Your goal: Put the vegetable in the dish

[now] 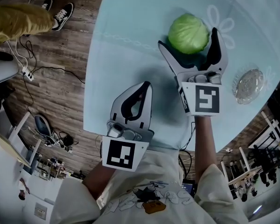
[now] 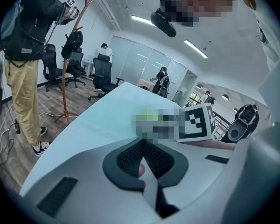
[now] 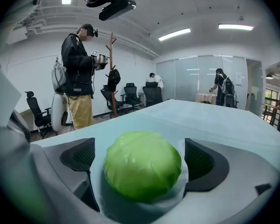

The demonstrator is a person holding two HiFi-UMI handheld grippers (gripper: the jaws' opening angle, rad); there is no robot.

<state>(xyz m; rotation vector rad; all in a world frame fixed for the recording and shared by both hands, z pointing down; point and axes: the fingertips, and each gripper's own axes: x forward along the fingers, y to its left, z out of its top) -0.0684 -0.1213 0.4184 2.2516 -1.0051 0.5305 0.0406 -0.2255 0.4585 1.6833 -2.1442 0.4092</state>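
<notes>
Right hand-held gripper (image 3: 139, 157) gapes around cabbage (image 3: 142, 168), seemingly untouched; only head view shows dish (image 1: 248, 86).

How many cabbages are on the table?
1. The cabbage sits on the table between the right gripper's open jaws, untouched, with the glass dish off to its right. No others show.

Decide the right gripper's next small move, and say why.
Probably close the right gripper on the cabbage: its jaws stand apart on either side of it, not yet gripping, and the cabbage rests on the table, away from the glass dish.
</notes>
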